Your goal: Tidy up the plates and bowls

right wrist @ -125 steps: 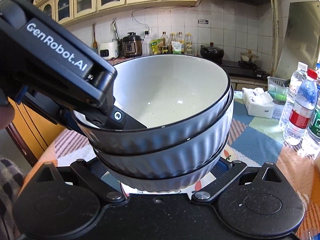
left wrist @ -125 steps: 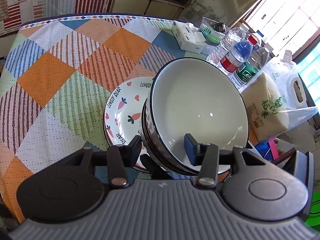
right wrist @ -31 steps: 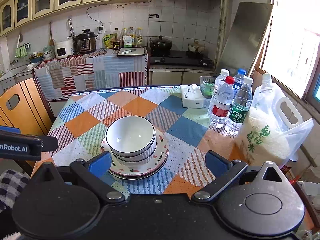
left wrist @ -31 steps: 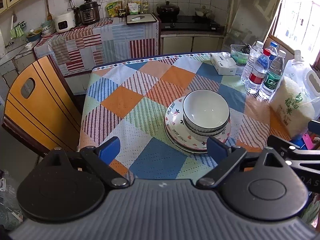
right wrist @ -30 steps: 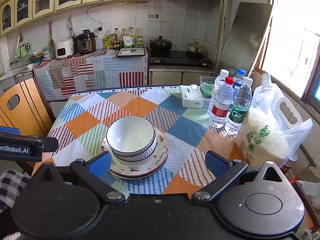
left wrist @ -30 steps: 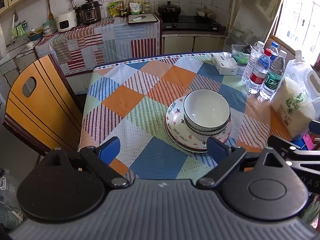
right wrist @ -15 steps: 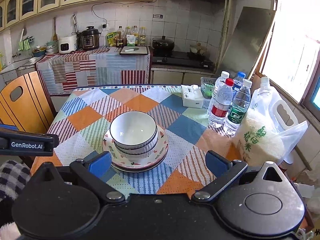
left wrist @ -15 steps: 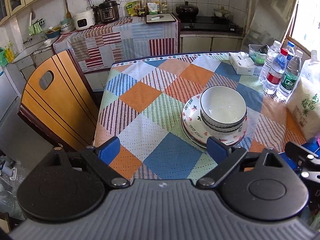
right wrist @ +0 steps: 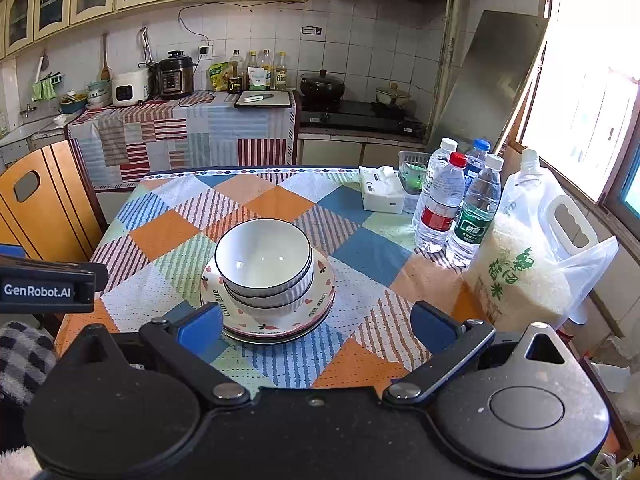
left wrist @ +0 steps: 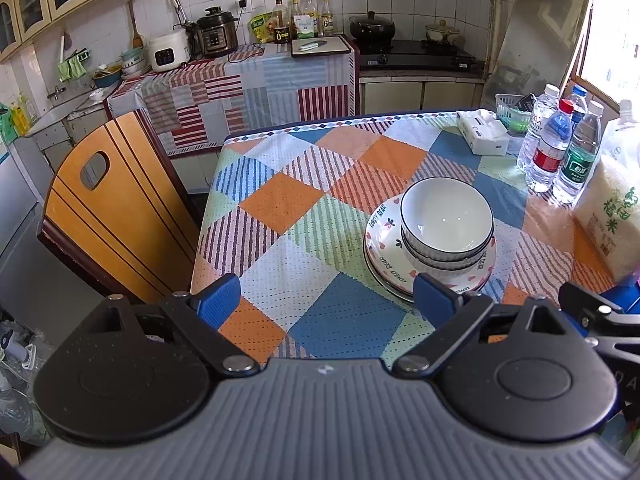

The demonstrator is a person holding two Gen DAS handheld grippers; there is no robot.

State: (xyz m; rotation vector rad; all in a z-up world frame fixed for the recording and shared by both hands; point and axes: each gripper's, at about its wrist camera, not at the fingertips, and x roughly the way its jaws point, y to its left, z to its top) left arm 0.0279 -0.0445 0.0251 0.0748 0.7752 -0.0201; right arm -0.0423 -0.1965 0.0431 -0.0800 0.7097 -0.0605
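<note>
A: Covering most of both views is the table with its patchwork cloth of orange, blue and striped squares; a wooden chair stands at its left side

B: And the dishes?

A: Near the middle of the table sits a stack of plates, white with small carrots, hearts and lettering round the rim. Nested bowls, white inside with dark rims and ribbed sides, stand upright on top of the plates

B: What else is on the cloth?

A: Along the window side, a bag of rice in a clear plastic bag, then water bottles close together beside it, a white tissue box and a small basket behind them. All of these are well apart from the dishes

B: Where are the tools?

A: Both hang back at the near edge, touching nothing. The left gripper has its blue fingers spread wide, the right-hand one overlapping the plate rim in its own view only. The right gripper is spread wide too, the dishes showing between its fingers. Neither holds anything
</note>
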